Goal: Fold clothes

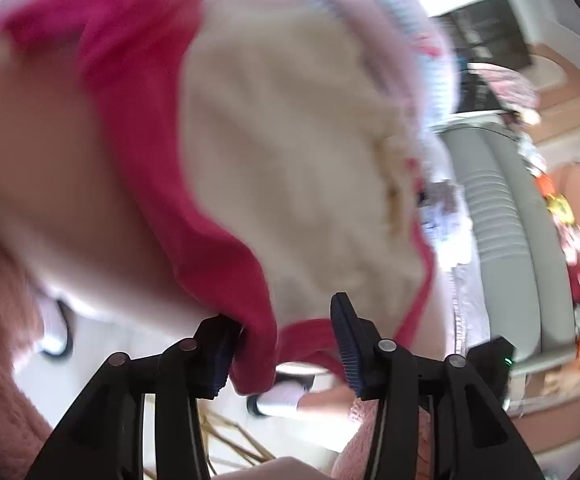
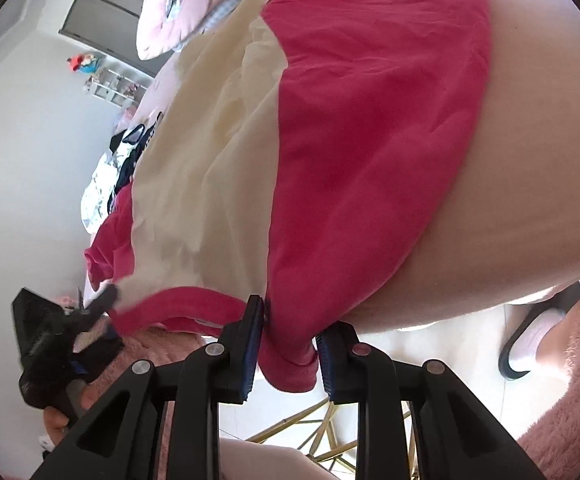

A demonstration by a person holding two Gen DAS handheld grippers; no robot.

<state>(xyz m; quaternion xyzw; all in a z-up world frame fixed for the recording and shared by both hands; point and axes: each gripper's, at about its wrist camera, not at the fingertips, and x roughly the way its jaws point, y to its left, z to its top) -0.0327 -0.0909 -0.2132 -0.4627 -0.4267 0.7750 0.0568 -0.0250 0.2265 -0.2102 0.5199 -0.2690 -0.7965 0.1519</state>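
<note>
Fingers, right gripper (image 2: 290, 340): pinched on the red sleeve hem of the cream-and-red shirt (image 2: 217, 152).
Fingers, left gripper (image 1: 285, 344): spread apart, red fabric bunched against one pad.
Shirt: draped across the bed (image 2: 510, 208), its hem hanging off the near edge.

grey cabinet (image 2: 97, 12) — far wall | gold wire frame (image 2: 322, 432) — floor | black-white shoe (image 2: 530, 344)

bright daylight; left view motion-blurred, fisheye edges dark.
</note>
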